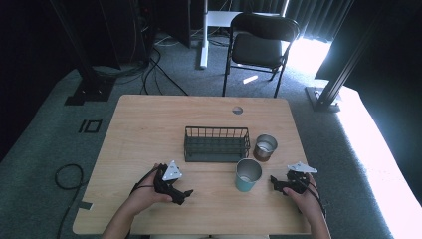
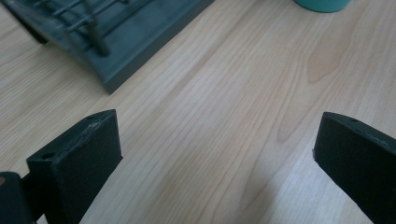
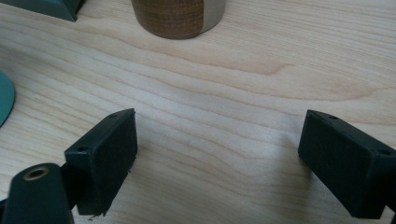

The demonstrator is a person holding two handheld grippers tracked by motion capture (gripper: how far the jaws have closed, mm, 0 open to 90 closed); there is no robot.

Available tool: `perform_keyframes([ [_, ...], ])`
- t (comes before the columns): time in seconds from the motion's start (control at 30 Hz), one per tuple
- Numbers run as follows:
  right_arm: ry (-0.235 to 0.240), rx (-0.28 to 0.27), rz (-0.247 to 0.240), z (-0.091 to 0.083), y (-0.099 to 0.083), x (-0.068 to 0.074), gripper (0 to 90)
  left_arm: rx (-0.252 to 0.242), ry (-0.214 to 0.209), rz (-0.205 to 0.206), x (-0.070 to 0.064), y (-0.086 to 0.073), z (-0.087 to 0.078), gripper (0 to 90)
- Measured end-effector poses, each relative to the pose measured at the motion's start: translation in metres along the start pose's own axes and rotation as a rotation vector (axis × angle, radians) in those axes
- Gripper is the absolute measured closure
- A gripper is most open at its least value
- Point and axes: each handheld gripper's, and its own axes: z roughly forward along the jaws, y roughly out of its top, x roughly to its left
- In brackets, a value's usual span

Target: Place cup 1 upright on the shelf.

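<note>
**Both grippers wide apart, low over bare wood beside two cups**

Left gripper (image 1: 183,195): held in the left hand (image 1: 144,195) near the front edge of the wooden table (image 1: 149,119), grey three-cornered plate on top, jaws pointing right toward the teal cup (image 1: 247,175). Jaws spread wide in the left gripper view, only bare wood grain between them, nothing gripped. Ahead in that view: a corner of the dark wire rack (image 2: 121,42) at upper left, the base of the teal cup (image 2: 322,4) at the top edge, both well clear of the fingertips.

Right gripper (image 1: 275,182): held in the right hand (image 1: 306,196) at the front right of the table, jaws pointing left, near the teal cup but apart from it. Jaws likewise wide open in the right gripper view, empty tabletop between them. Straight ahead there: the lower wall of the brown cup (image 3: 175,18), wood-toned with a pale metal band on its right side; at the far left edge, a sliver of the teal cup (image 3: 5,103).

Farther out, from above: teal cup upright, just in front of the rack's right end; brown cup (image 1: 264,147) upright, just beside the rack's right end and behind the teal one. Rack (image 1: 216,144) at mid-table. Beyond the table: a black folding chair (image 1: 259,45) on grey carpet.
</note>
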Motion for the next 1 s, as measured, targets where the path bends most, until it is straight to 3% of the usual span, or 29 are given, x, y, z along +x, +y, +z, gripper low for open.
perform_keyframes([
  [0.37, 0.0, -0.001, 0.003, 0.0, 0.0, 0.0, 11.4, -0.014, -0.043, 0.034, -0.011, 0.017, 0.011, 1.6],
  [0.73, 0.0, -0.001, 0.001, 0.0, 0.0, 0.0, 11.4, -0.097, -0.095, 0.064, -0.024, 0.041, 0.023, 1.6],
  [1.0, 0.0, -0.001, 0.001, 0.0, 0.0, 0.0, 11.4, -0.112, -0.12, 0.092, -0.033, 0.057, 0.033, 1.6],
])
